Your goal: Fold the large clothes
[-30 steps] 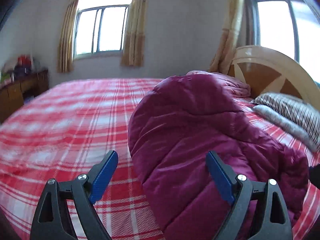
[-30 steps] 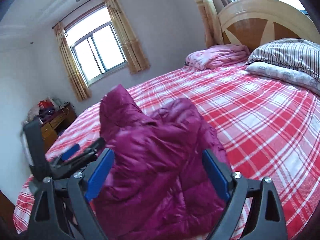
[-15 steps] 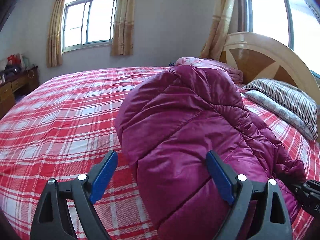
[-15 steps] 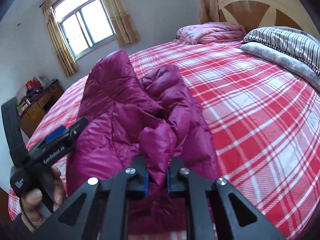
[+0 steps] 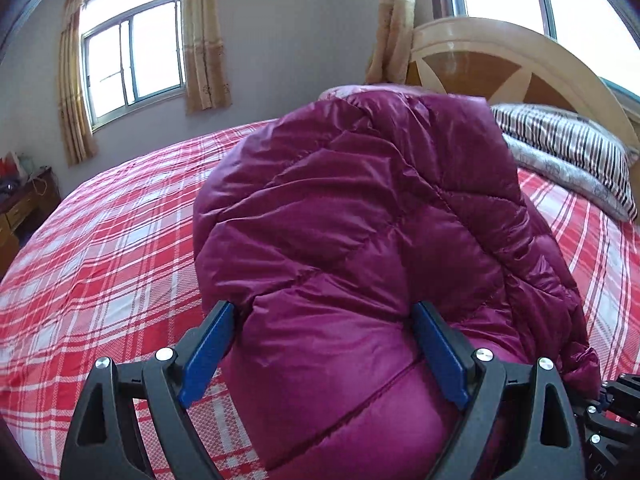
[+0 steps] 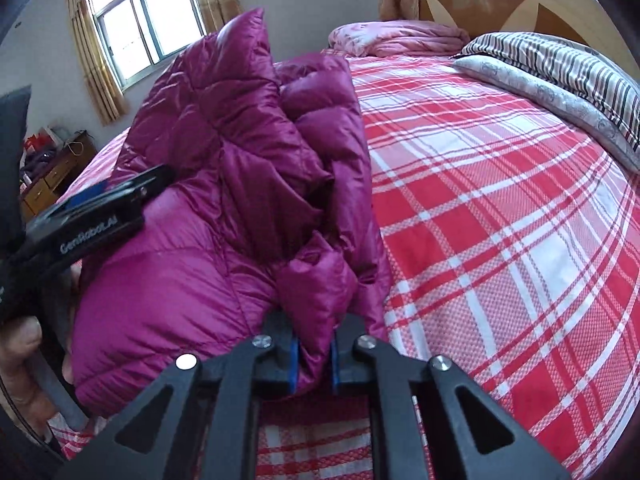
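A magenta quilted down jacket [image 5: 360,240] lies bunched on the red plaid bed [image 5: 100,260]. My left gripper [image 5: 324,352] is open, its blue pads either side of a puffy fold at the jacket's near end. My right gripper [image 6: 314,364] is shut on a fold of the jacket [image 6: 224,184] at its near right edge. The left gripper also shows in the right wrist view [image 6: 92,212], resting against the jacket's left side, with the hand holding it.
A wooden headboard [image 5: 500,60] stands at the bed's far right, with a striped pillow [image 6: 560,64] and a pink folded quilt [image 6: 400,36] before it. A wooden dresser [image 6: 52,180] stands by the far left wall under a curtained window.
My right gripper closed on a jacket fold and holds it. My left gripper moved forward so the jacket's near end sits between its open pads. The jacket is bunched higher.
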`<action>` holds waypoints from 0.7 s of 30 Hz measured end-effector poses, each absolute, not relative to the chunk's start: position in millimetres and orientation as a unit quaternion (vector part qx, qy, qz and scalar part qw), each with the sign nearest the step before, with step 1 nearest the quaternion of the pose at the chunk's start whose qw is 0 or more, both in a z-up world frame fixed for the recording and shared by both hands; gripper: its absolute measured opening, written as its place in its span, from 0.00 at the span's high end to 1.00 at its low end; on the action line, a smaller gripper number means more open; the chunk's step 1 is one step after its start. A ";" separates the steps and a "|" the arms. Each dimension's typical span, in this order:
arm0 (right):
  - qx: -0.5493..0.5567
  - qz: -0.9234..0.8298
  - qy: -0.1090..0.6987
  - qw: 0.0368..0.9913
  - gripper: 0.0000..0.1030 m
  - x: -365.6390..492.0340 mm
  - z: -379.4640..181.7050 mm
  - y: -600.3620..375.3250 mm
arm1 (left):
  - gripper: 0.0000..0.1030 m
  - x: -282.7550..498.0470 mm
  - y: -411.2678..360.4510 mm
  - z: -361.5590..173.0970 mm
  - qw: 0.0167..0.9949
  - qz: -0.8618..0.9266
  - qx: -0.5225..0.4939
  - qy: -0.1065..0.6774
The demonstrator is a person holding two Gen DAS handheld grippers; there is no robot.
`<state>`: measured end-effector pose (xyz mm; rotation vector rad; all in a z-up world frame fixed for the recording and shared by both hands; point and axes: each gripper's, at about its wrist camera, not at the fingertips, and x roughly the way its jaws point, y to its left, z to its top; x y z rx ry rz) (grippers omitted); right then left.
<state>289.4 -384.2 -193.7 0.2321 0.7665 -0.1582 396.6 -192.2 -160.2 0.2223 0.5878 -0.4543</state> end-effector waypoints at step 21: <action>0.098 -0.022 0.299 0.949 0.33 344.5 -95.3 -392.7 | 0.12 386.9 -201.4 -159.0 0.928 -0.218 0.129 0.272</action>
